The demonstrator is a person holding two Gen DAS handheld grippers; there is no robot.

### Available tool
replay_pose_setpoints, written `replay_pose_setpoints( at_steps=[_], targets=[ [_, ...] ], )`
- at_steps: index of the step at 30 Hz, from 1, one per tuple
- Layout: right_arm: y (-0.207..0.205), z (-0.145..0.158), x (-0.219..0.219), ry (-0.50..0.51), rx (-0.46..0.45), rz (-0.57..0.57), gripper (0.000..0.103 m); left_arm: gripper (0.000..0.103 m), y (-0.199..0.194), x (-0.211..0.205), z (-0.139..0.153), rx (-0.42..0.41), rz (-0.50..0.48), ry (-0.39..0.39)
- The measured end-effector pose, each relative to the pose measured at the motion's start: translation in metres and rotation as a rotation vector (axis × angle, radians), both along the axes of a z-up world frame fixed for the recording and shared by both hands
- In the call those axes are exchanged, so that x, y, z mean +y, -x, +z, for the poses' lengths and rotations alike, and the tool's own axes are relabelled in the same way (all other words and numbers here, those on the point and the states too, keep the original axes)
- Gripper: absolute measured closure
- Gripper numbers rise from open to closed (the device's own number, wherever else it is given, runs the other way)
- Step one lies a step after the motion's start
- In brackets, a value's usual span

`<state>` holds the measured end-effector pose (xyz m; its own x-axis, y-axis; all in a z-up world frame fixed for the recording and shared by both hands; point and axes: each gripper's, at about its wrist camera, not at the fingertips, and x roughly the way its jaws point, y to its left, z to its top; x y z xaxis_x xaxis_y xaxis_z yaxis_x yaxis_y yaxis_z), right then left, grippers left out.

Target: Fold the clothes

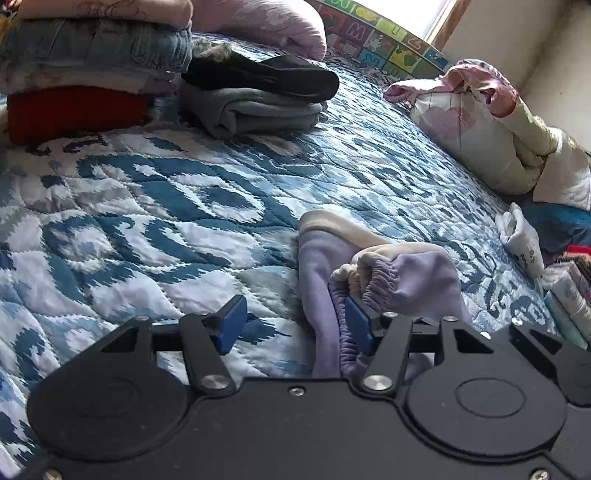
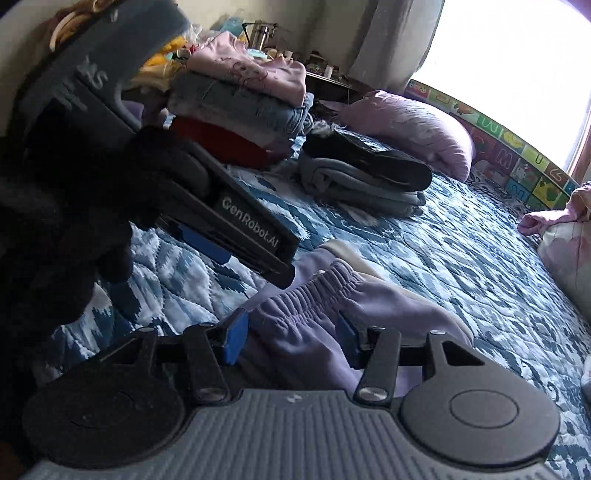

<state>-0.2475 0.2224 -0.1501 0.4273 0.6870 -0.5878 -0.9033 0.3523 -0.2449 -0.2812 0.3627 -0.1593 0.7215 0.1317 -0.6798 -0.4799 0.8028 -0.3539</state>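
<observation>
Lavender trousers with an elastic waistband lie bunched on the blue-and-white quilt. My left gripper stands open. Its left pad is over bare quilt, and its right pad rests against the trousers' gathered waistband. In the right wrist view the trousers fill the gap between the blue pads of my right gripper, which is shut on the bunched cloth just below the waistband. My left gripper, held by a dark-gloved hand, reaches in from the upper left, its tip just beside the trousers.
A stack of folded clothes and a grey folded garment with a black item on top sit at the far side of the bed. A lilac pillow, a pale bundle and small white socks lie along the far and right edges.
</observation>
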Motion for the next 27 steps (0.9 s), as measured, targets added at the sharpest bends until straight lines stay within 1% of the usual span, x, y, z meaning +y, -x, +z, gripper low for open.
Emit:
replay_pose_setpoints(
  at_steps=[5, 9, 14, 18, 20, 23, 24, 27],
  targets=[
    [0.006, -0.004, 0.001, 0.006, -0.019, -0.009, 0.052, 0.045, 0.000, 0.000, 0.002, 0.021, -0.027, 0.003],
    [0.008, -0.004, 0.001, 0.002, -0.026, -0.018, 0.052, 0.045, 0.003, 0.001, 0.004, 0.013, -0.026, 0.009],
    [0.007, -0.001, -0.002, -0.014, -0.008, -0.025, 0.060, 0.045, 0.004, 0.003, 0.006, 0.005, -0.016, 0.014],
    [0.009, 0.002, -0.005, -0.030, -0.027, -0.047, 0.061, 0.045, 0.007, 0.007, 0.007, 0.000, -0.003, 0.020],
    [0.010, 0.001, -0.005, -0.018, -0.027, -0.048, 0.061, 0.045, 0.007, 0.009, 0.007, -0.003, -0.005, 0.036],
    [0.012, -0.002, -0.005, 0.003, -0.028, -0.036, 0.061, 0.043, 0.008, 0.013, 0.004, -0.018, -0.017, 0.089],
    [0.011, 0.000, -0.008, -0.008, -0.006, -0.029, 0.059, 0.043, 0.009, 0.014, 0.004, -0.023, -0.021, 0.105],
    [0.001, 0.012, -0.028, -0.084, 0.075, -0.054, 0.045, 0.040, 0.008, 0.016, -0.001, -0.036, -0.037, 0.164]
  ],
)
